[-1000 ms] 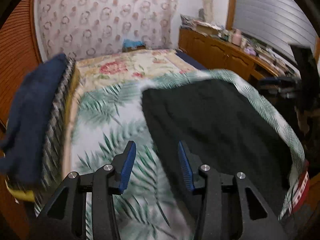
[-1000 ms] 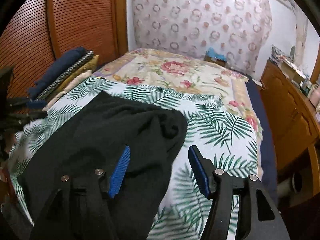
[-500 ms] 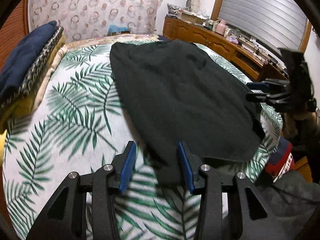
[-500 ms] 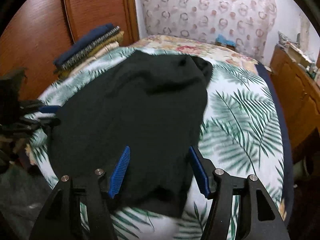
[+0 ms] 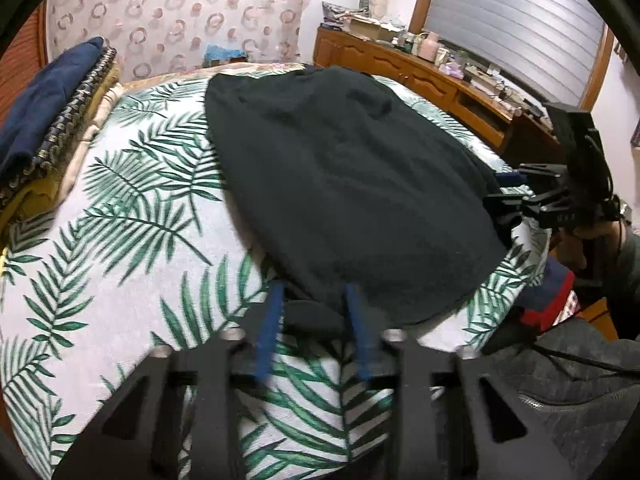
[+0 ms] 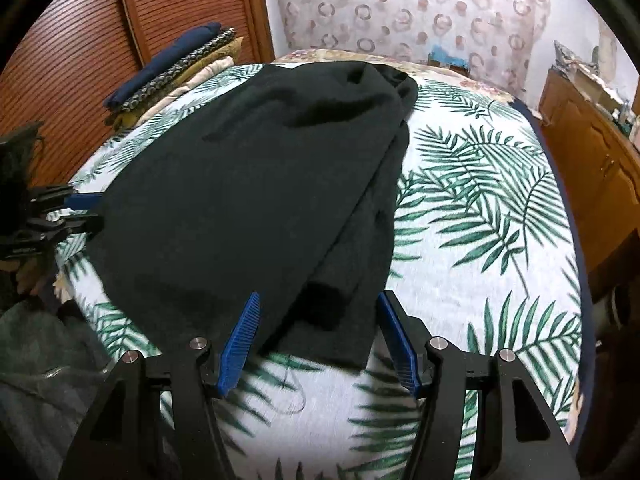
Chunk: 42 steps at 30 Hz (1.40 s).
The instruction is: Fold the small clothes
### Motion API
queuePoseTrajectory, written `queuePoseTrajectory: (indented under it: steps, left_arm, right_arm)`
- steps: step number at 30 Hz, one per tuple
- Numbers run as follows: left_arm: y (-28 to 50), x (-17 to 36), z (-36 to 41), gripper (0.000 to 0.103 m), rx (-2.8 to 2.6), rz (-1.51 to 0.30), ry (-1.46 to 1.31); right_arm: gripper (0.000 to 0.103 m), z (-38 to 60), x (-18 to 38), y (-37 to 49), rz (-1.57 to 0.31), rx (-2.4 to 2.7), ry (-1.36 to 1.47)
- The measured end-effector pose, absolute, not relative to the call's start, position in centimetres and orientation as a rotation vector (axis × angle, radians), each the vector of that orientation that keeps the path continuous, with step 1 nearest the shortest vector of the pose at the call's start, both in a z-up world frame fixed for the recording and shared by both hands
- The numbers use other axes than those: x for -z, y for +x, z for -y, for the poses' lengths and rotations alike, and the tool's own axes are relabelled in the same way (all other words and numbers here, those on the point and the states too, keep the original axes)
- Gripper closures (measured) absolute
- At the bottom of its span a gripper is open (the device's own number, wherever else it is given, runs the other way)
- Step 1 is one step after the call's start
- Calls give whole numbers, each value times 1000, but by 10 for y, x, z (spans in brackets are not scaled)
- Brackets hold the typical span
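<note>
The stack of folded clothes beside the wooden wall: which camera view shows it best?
The right wrist view: the stack of folded clothes sits whole and sharp there, with its separate layers visible from the side. In the left wrist view the stack lies at the frame's left edge, stretched and partly cut off.

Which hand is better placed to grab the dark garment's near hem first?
Left, probably. The left tongs have just been closing with the dark green knit garment hem between them; the right tongs stand wide around their corner.
</note>
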<state>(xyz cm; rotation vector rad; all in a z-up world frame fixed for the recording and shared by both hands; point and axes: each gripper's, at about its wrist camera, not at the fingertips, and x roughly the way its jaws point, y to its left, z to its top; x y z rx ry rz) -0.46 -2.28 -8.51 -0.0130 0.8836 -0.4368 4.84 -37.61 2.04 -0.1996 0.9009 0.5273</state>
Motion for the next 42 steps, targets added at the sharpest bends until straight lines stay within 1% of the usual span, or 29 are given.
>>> queuePoseTrajectory:
  steps: [1,2,3,4,6,9,12,16,18,22,27,28,29,30,31,32,33,34,36,39,42]
  left_arm:
    - [-4,85,23,84,444,-887,-18]
    - [-2,86,24,86,456,-893,-26]
    - [-1,84,24,89,462,-888,-33]
    - [-1,82,24,90,466,-882,-43]
    - [2,72,22,91,472,-852,-67]
    - [10,48,22,91,484,-790,-97]
    - [36,21,24,91,464,-721,-81]
    - [96,1,16,91,417,-679,-103]
    - [132,-6,10,91,375,-670,-106]
    - [191,-8,3,91,321,-693,-115]
    - [244,12,-4,91,267,-768,-119]
    - [250,15,-4,90,254,-775,-114]
    - [254,19,-6,90,244,-779,-112]
    - [257,21,-7,88,248,-787,-118]
    - [260,23,-7,84,251,-796,-123]
    - [259,23,-10,80,248,-798,-123]
    - [257,22,-11,70,245,-794,-116]
    - [253,20,-12,60,249,-783,-111]
    - [243,15,-14,51,270,-758,-99]
    - [231,16,-17,29,281,-752,-88]
    - [232,27,-19,29,287,-786,-95]
  right_arm:
    - [52,376,-20,46,-893,-528,-207]
    - [59,374,-20,44,-887,-537,-208]
    - [70,373,-21,43,-886,-546,-205]
    - [86,373,-20,44,-887,-562,-198]
    - [93,372,-20,45,-880,-594,-195]
    - [95,378,-31,49,-836,-650,-131]
    - [96,382,-58,65,-750,-674,-73]
    - [96,384,-88,111,-655,-652,-21]
    - [96,384,-94,138,-641,-632,7]
    - [96,377,-94,195,-662,-588,49]
    - [95,367,-81,250,-712,-516,79]
    - [91,367,-79,257,-712,-503,82]
    - [90,365,-80,260,-711,-487,77]
    - [86,363,-80,263,-711,-483,73]
    - [79,362,-82,262,-711,-492,69]
    - [75,360,-83,261,-710,-505,55]
    - [67,359,-85,257,-707,-517,30]
    - [55,356,-85,253,-705,-521,-3]
    - [44,349,-84,243,-694,-559,-60]
    - [42,337,-71,241,-721,-573,-112]
    - [42,328,-55,256,-768,-563,-112]
